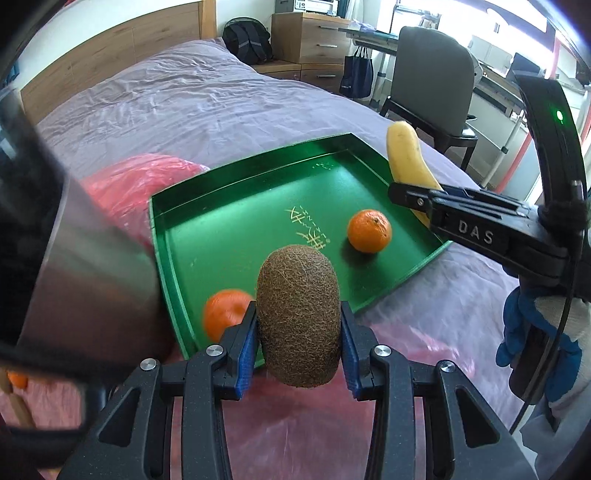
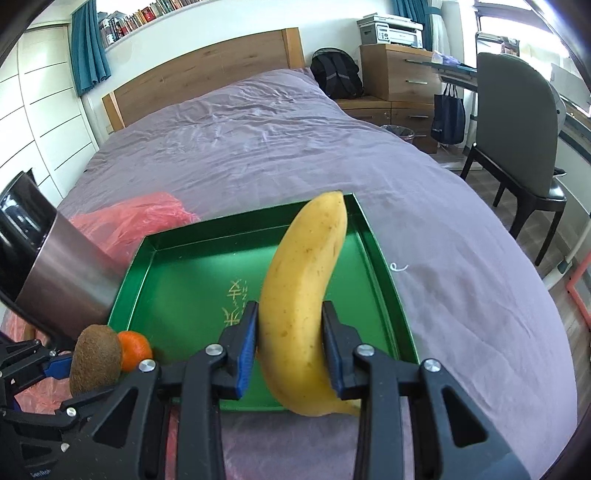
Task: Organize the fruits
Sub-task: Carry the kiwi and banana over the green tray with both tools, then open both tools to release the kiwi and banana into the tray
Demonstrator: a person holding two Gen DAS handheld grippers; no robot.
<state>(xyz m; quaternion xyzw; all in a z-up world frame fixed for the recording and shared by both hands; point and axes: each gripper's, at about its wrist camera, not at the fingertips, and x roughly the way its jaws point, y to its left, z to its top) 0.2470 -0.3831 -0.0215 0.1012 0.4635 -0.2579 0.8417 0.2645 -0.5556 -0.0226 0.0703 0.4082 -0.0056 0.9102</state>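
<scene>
While left tongs (image 1: 299, 328) clamp one kiwi (image 1: 298, 317), right tongs (image 2: 290, 332) clamp one banana (image 2: 306, 306), two oranges (image 1: 369, 230) in one tray (image 1: 221, 206).

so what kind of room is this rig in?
Most likely a bedroom that doubles as a home office: a bed with a wooden headboard, a chest of drawers with a printer on top, and a bookshelf above.
</scene>
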